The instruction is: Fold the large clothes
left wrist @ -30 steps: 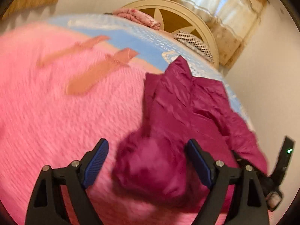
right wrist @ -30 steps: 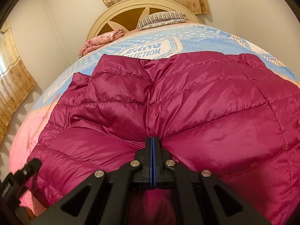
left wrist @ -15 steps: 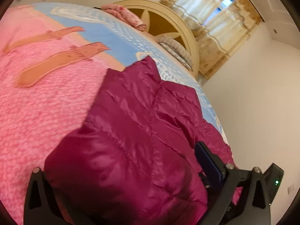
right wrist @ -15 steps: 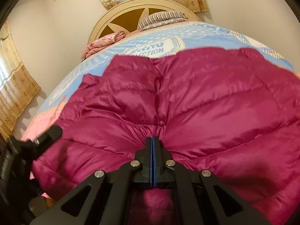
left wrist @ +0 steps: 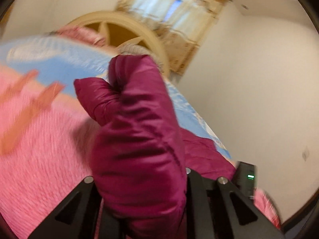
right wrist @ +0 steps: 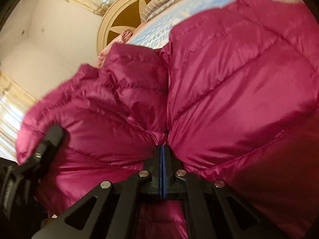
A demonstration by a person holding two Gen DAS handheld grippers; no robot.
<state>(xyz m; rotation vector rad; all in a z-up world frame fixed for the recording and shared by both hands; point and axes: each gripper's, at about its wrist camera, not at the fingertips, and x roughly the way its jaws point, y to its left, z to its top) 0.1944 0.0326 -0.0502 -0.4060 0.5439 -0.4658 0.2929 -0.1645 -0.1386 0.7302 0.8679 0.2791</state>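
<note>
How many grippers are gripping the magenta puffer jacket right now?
2. The left gripper is closing on a bunched part of the jacket; the right gripper is shut on a pinch of its fabric.

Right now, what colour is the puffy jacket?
Dark magenta puffy jacket, shiny and quilted; the right wrist view shows it best.

The magenta quilted puffer jacket [right wrist: 229, 83] was shiny, with stitched channels running across its padded panels. In the right wrist view it filled the frame from four to ten o'clock, bunched along a central seam. In the left wrist view a bundled fold stood upright at centre, the rest trailing toward four o'clock.
</note>
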